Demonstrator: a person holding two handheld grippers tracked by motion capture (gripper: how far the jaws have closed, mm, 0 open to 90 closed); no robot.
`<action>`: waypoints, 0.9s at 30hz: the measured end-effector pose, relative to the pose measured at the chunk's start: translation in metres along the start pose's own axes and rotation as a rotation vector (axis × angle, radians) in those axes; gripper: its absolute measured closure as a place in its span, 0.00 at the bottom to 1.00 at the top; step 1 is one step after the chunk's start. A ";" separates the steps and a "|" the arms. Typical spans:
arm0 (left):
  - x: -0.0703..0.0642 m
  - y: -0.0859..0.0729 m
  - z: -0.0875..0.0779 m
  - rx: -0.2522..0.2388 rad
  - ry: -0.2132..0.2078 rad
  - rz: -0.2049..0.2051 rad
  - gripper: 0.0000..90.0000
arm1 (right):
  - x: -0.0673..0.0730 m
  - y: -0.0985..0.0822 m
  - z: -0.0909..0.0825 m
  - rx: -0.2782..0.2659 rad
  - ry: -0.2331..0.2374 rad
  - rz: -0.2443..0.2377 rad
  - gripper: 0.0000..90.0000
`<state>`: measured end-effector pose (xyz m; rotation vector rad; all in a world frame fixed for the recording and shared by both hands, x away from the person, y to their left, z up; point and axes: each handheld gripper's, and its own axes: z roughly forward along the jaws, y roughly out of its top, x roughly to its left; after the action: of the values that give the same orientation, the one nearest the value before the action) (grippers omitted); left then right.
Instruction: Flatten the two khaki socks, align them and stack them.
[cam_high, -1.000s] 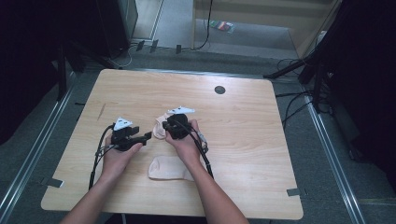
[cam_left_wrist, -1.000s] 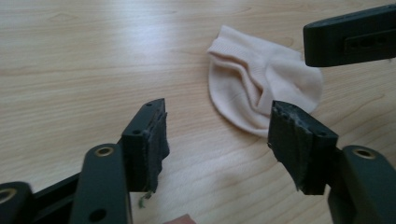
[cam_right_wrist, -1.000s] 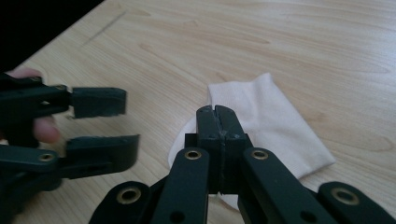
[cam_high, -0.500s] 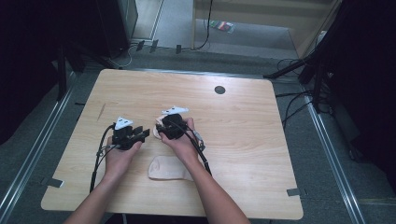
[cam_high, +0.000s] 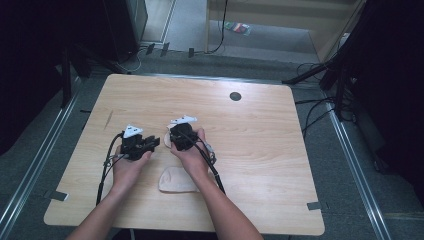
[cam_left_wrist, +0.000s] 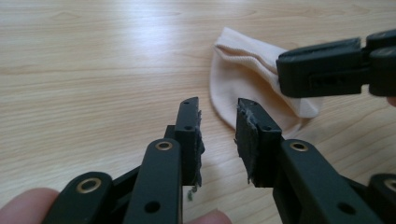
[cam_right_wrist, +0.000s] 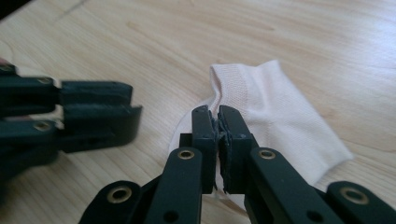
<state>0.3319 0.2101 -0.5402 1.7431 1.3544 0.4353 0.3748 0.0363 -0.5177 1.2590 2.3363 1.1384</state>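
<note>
On the table (cam_high: 260, 150), right gripper (cam_right_wrist: 218, 116) pinches a sock (cam_right_wrist: 275, 116).

Even overhead light brightens the table (cam_high: 260, 150) against dark, murky surroundings; both gripper views blur softly up close.

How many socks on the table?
2. One pale sock lies flat near the table's front edge, by the right forearm. The other sock sits between the two grippers, pinched by the right gripper. More could be hidden under the hands.
</note>
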 end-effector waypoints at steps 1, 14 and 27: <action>-0.003 0.001 0.003 0.003 -0.012 0.007 0.75 | -0.003 0.002 -0.006 -0.013 0.005 0.018 0.97; -0.023 0.017 0.042 0.118 0.095 0.135 0.73 | -0.027 0.011 -0.036 -0.074 0.069 0.138 0.98; 0.004 0.016 0.009 0.096 -0.008 0.164 0.99 | -0.082 -0.004 -0.084 -0.112 -0.007 0.230 1.00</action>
<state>0.3494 0.2094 -0.5340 1.9417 1.2499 0.4591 0.3750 -0.0734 -0.4759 1.5167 2.1306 1.3113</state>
